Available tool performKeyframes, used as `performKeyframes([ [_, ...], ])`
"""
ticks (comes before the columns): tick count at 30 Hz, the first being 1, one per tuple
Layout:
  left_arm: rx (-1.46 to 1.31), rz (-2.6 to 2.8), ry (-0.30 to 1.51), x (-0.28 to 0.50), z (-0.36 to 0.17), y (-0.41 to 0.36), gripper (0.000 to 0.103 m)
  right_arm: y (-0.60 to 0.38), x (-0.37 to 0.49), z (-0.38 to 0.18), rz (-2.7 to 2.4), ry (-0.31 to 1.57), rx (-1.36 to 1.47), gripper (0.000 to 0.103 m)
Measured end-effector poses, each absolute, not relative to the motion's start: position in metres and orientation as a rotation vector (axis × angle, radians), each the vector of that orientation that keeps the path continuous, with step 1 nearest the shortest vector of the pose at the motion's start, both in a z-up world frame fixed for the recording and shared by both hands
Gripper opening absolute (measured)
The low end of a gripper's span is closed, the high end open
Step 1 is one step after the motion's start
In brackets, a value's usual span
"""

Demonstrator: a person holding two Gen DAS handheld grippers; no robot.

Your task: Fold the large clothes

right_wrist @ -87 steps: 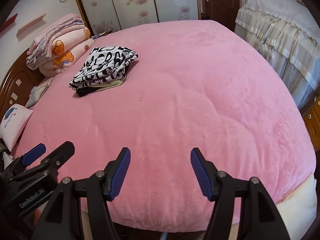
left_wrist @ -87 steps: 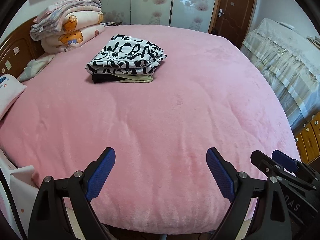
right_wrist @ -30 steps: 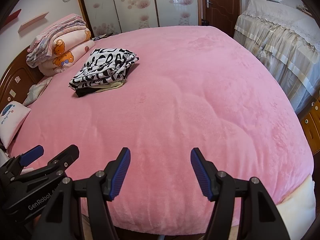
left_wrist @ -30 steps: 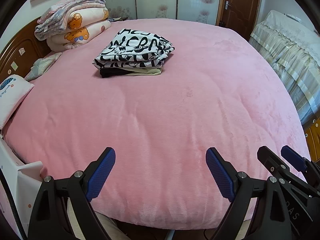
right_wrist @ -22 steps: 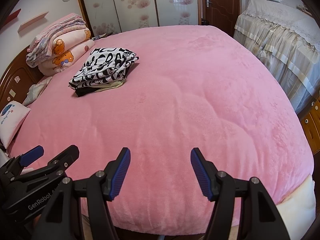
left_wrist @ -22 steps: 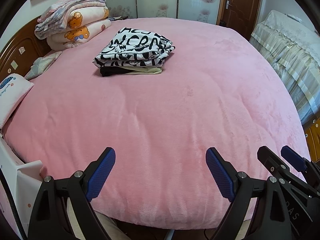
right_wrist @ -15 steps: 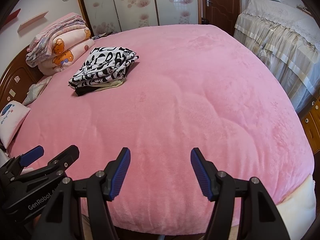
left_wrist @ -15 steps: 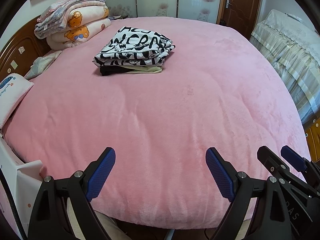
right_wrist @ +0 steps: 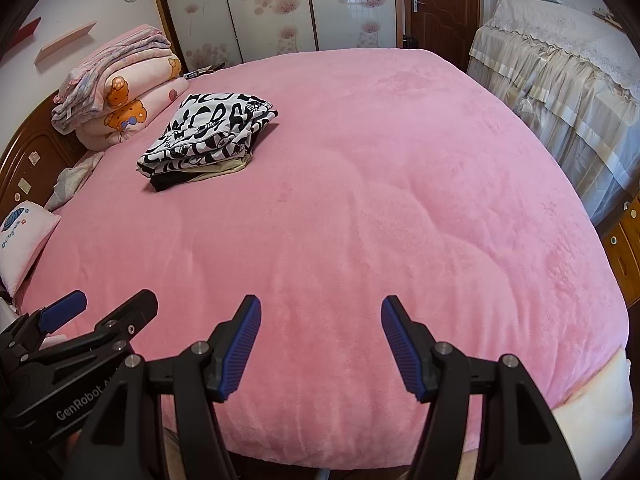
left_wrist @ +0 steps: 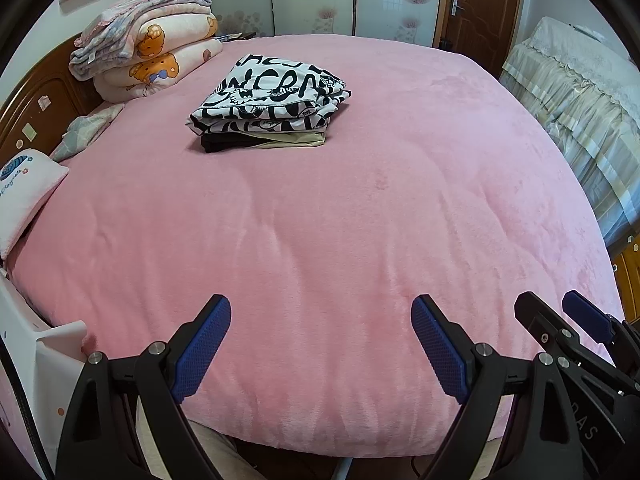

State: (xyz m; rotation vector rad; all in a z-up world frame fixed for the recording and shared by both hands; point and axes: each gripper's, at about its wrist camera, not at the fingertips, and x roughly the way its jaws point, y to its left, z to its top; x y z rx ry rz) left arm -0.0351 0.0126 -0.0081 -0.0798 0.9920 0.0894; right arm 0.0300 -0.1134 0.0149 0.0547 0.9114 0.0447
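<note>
A stack of folded clothes lies on the far left part of the pink bed; a black-and-white lettered garment is on top, with beige and black pieces under it. It also shows in the right wrist view. My left gripper is open and empty over the bed's near edge. My right gripper is open and empty beside it, to the right. Each gripper shows at the edge of the other's view. Both are far from the stack.
Folded quilts with a bear print are piled at the headboard, far left. A white pillow lies at the left edge. A cloth-covered piece of furniture stands to the right. A wooden door is behind the bed.
Both grippers have stayed open and side by side. The views have shifted only slightly compared with about three seconds ago; the clothes stack has not moved.
</note>
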Motion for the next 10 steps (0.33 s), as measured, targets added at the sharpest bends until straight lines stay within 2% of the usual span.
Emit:
performKeyframes([
  [10,-0.086,0.090,0.997,-0.0362,-0.0086,0.0142,0.090,-0.1121,0.0297,0.0155,0.043,0.910,0.054,0.063],
])
